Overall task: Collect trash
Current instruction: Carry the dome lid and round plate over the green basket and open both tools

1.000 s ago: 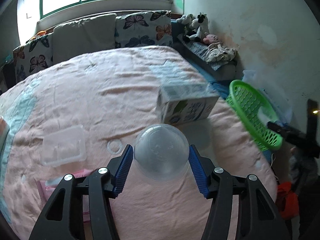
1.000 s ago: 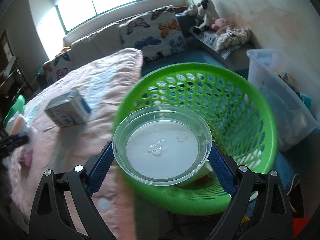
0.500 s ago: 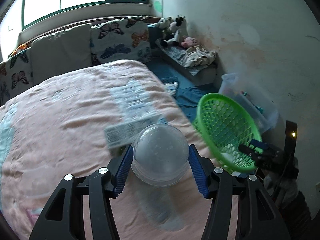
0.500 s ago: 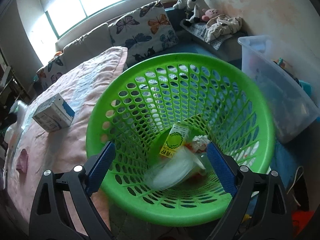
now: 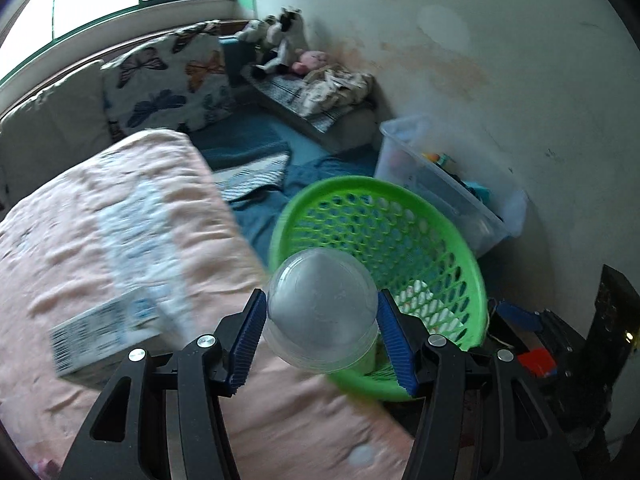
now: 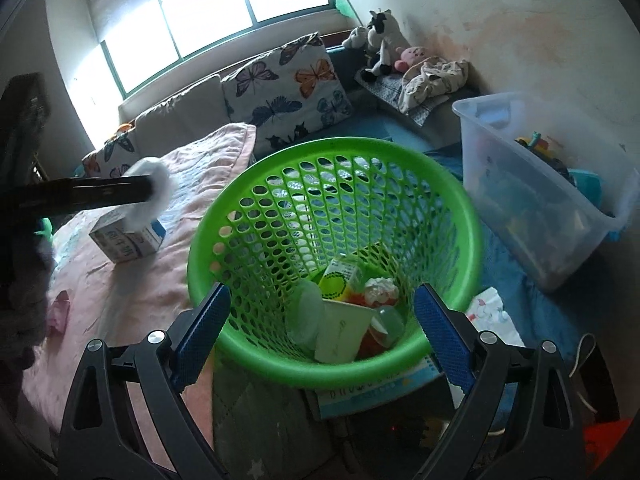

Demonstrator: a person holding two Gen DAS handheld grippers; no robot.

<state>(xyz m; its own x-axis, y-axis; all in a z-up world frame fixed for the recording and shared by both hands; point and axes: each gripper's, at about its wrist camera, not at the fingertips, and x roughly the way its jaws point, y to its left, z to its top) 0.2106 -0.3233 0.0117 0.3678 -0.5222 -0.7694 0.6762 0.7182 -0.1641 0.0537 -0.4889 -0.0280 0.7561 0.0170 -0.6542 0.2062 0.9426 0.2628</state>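
Note:
My left gripper [image 5: 322, 332] is shut on a clear plastic bowl [image 5: 322, 312], held above the pink bed's edge just short of the green basket [image 5: 452, 240]. My right gripper [image 6: 320, 328] is open and empty, just above the near rim of the green basket [image 6: 448, 184]. Inside the basket lie a clear lid [image 6: 306, 316], a yellow-green carton [image 6: 340, 278], white paper and other trash. The left gripper with the bowl [image 6: 150, 196] shows at the left in the right wrist view. A blue-and-white carton lies on the bed [image 5: 106, 330] [image 6: 128, 238].
The pink bed [image 5: 100, 216] fills the left. A clear storage bin [image 6: 532, 184] stands right of the basket against the wall. Butterfly cushions [image 6: 288, 88] and stuffed toys [image 6: 380, 48] line the back. Blue floor mats [image 5: 260, 156] surround the basket.
My right gripper opened and dropped the clear lid into the basket. My left gripper carried the bowl rightward from mid-bed to the basket's edge.

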